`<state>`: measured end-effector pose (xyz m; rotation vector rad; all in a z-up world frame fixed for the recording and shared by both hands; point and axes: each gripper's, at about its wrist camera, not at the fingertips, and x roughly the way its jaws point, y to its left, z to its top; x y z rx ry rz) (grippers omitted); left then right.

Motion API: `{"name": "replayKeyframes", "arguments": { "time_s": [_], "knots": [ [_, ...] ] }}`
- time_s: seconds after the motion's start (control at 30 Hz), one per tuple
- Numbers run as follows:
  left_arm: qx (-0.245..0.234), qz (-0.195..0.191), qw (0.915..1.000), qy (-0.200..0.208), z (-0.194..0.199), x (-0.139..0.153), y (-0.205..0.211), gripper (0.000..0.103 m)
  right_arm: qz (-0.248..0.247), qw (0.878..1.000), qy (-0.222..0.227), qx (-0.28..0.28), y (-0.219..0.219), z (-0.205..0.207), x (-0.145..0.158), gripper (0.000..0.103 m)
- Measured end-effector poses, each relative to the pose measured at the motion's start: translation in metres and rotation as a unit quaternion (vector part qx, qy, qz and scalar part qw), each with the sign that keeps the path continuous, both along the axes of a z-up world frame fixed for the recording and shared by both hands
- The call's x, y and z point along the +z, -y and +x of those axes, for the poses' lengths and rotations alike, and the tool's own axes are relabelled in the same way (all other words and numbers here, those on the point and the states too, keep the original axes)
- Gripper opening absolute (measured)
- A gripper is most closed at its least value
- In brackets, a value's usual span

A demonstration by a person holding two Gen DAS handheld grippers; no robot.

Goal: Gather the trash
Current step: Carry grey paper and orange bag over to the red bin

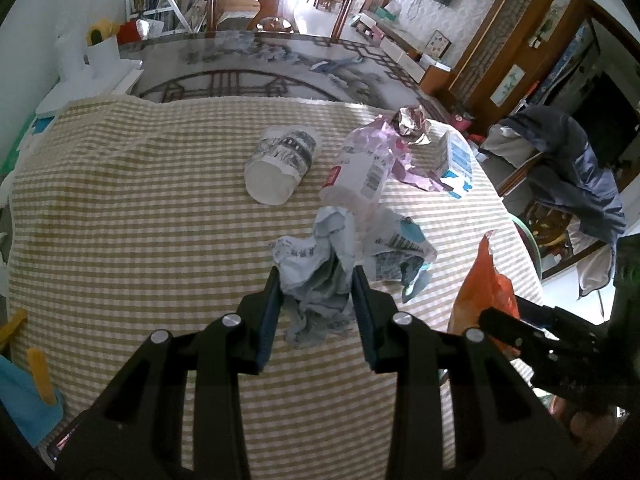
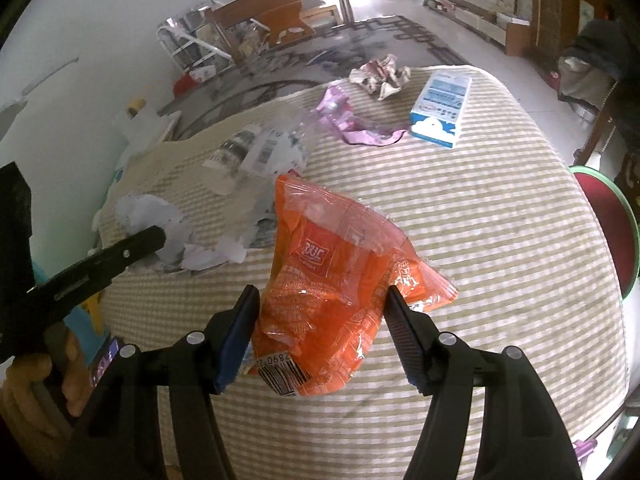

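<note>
A crumpled paper point(image 1: 316, 280) was pinched in the left claw point(image 1: 316, 276), just above the striped cloth point(image 1: 120, 220) on the desk. An orange bag point(image 2: 332, 292) was clamped in the right claw point(image 2: 322, 294), near the desk's front edge. More trash was spread further back: a paper cup point(image 1: 280, 164) tipped on its side, a squashed clear bottle point(image 1: 360, 172) beside it, a purple wrapper point(image 2: 352, 120), a foil ball point(image 2: 380, 74) and a blue carton point(image 2: 440, 108).
</note>
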<state>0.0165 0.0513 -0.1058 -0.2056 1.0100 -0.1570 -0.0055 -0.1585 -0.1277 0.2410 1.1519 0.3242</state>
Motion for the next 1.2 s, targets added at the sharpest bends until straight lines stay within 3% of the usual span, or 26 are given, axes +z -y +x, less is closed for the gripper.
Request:
{"name": "replayKeyframes", "arguments": {
  "time_s": [0.57,1.2],
  "knots": [
    [-0.007,0.009,0.9999,-0.001,0.004,-0.001,0.014,0.033,-0.022,0.999,0.013,-0.027,0.019,0.005,0.001,0.063],
    [-0.013,0.017,0.9998,0.006,0.003,0.004,0.042,0.033,-0.011,0.998,0.017,-0.052,0.058,0.003,0.001,0.063]
  ]
}}
